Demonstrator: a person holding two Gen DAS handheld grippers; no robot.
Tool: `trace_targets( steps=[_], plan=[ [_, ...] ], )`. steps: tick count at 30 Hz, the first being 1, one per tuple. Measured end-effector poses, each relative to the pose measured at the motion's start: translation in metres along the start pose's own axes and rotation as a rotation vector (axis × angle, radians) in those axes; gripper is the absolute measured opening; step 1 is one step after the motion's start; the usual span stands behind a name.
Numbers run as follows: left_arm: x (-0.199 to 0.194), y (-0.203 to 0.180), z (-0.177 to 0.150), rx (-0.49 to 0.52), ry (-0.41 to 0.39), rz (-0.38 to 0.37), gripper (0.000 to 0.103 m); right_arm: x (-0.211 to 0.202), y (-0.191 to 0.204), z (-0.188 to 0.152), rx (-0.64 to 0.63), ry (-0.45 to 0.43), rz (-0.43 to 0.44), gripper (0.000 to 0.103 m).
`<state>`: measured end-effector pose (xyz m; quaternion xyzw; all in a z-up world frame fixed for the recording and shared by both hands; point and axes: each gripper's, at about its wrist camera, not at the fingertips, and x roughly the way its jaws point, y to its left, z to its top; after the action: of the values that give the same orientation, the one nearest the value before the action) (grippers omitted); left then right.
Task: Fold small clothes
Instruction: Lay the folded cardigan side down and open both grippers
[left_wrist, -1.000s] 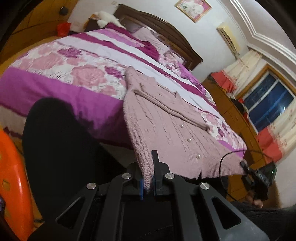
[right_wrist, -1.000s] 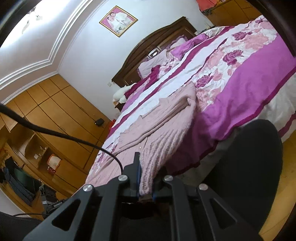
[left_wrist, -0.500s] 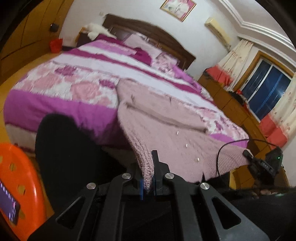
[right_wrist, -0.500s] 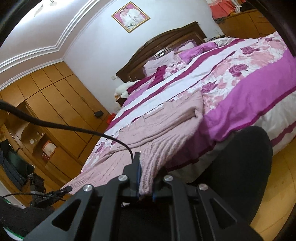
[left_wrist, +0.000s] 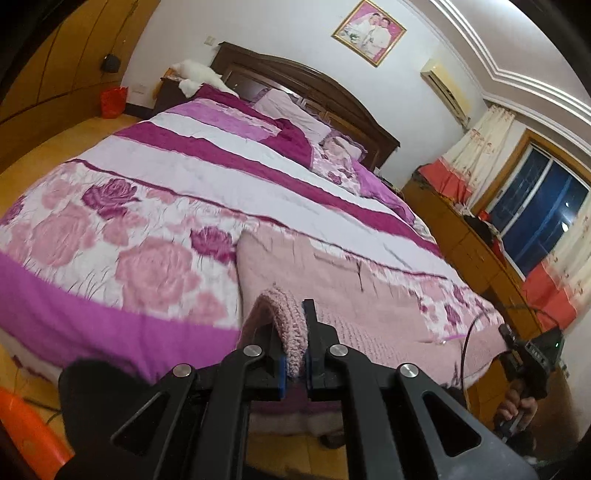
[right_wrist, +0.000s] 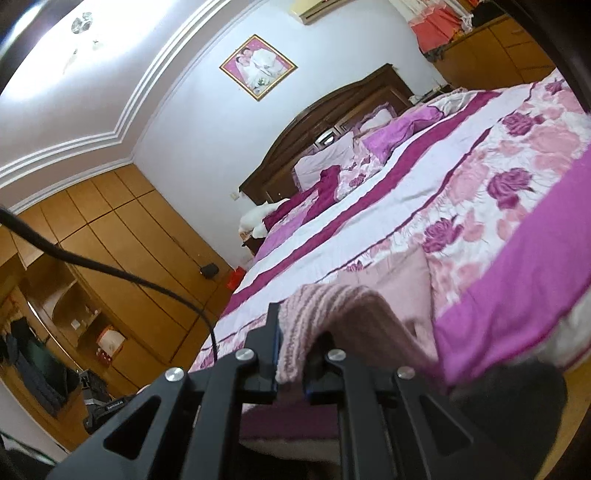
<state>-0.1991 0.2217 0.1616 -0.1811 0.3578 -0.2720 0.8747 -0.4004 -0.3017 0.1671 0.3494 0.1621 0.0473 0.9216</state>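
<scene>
A pale pink knitted cardigan lies on the foot end of the bed, its lower edge lifted. My left gripper is shut on one corner of the hem, which bunches up between the jaws. My right gripper is shut on the other hem corner of the cardigan. Both hold the hem just above the bed's near edge, curled over the rest of the garment. The right gripper also shows at the right of the left wrist view.
The bed has a pink and purple floral cover and a dark wooden headboard. An orange stool stands at the lower left. Wooden wardrobes line one wall. A cabinet and window are on the other side.
Both grippers have lifted the hem and carried it forward over the bed; the cardigan, earlier hanging off the near edge, now lies mostly on the bed with its hem curling over.
</scene>
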Motion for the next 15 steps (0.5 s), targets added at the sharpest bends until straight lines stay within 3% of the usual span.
trace_targets(
  steps=[5, 11, 15],
  plan=[
    [0.034, -0.005, 0.036, -0.005, -0.004, 0.023, 0.0, 0.051, -0.018, 0.025, 0.014, 0.024, -0.022, 0.009],
    [0.097, -0.006, 0.065, 0.02, 0.046, 0.06, 0.0, 0.11, -0.054, 0.054, 0.038, 0.055, -0.062, 0.009],
    [0.15, 0.005, 0.082, -0.014, 0.095, 0.054, 0.0, 0.151, -0.08, 0.064, 0.046, 0.095, -0.154, 0.009]
  ],
)
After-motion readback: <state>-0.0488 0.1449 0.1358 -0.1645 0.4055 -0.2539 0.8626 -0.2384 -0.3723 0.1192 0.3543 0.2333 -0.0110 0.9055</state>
